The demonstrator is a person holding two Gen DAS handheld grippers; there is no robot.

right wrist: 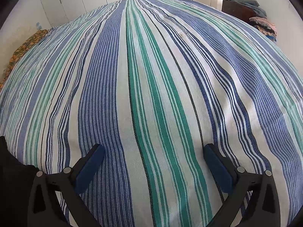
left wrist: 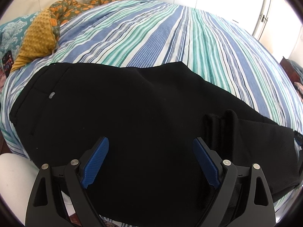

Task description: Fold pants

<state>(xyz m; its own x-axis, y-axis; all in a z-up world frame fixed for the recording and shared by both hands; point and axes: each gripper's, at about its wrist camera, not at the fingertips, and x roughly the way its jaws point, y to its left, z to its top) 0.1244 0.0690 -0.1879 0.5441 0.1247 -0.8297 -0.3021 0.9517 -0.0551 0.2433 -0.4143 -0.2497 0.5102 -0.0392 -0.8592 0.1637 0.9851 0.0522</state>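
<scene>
Blue-padded and spread wide, the left gripper (left wrist: 151, 159) hovers right over the black pants (left wrist: 132, 117), gripping nothing. They lie lengthwise across the near edge of the striped bedspread (left wrist: 170, 34), waistband and a pocket button (left wrist: 51, 95) at the left, legs running right with a bunched ridge (left wrist: 225, 119) near the hem. Soft, limp fabric, I'd judge, likely to sag and slide, so pinch at the waistband corner and the hem. Over on the right gripper (right wrist: 154, 158), equally wide and empty above bare stripes, only a dark corner of the pants shows at lower left. Black on black hides most seams and layers; the hem end runs out of view.
</scene>
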